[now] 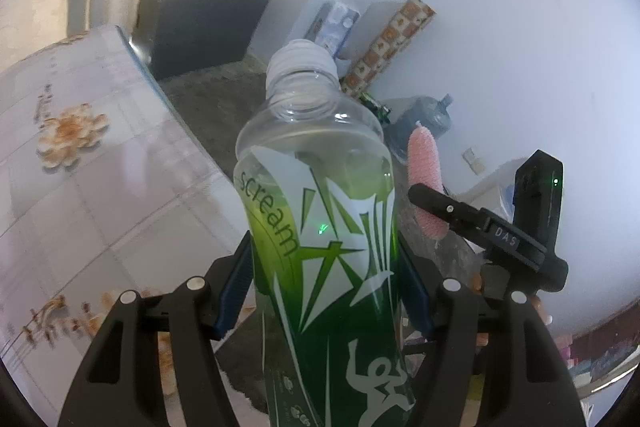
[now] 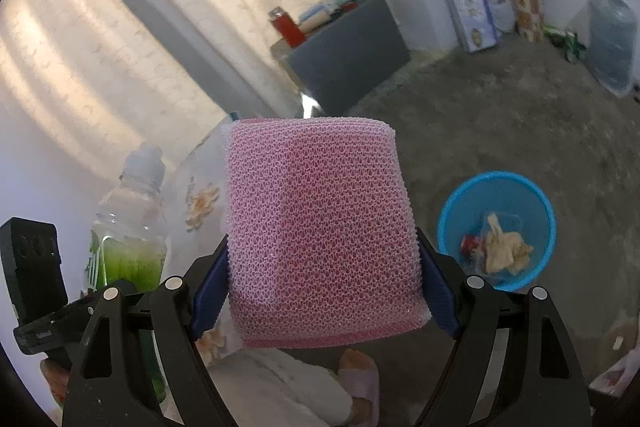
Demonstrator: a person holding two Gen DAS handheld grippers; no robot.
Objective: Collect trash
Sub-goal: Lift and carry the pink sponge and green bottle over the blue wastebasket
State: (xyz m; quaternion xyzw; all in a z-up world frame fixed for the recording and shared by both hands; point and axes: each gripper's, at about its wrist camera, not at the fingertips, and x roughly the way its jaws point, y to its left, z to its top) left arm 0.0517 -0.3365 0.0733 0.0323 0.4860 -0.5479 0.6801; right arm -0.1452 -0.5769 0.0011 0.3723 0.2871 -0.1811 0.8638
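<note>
My left gripper [image 1: 324,291] is shut on a green-labelled plastic bottle [image 1: 320,227], held upright in the air with its white cap on. The bottle also shows in the right wrist view [image 2: 128,227] at the left. My right gripper [image 2: 320,283] is shut on a pink mesh sponge [image 2: 320,231], held up above the floor. The sponge shows edge-on in the left wrist view [image 1: 425,179], to the right of the bottle. A blue trash bin [image 2: 448,211] stands on the floor to the lower right of the sponge, with crumpled paper [image 2: 504,251] and a red scrap inside.
A table with a floral cloth [image 1: 100,167] lies to the left. A dark cabinet [image 2: 348,55] with a red bottle [image 2: 286,25] and small items stands by the curtain. Boxes [image 2: 466,1] and a large water jug [image 2: 612,39] lean at the far wall. My slippered foot [image 2: 360,379] is below.
</note>
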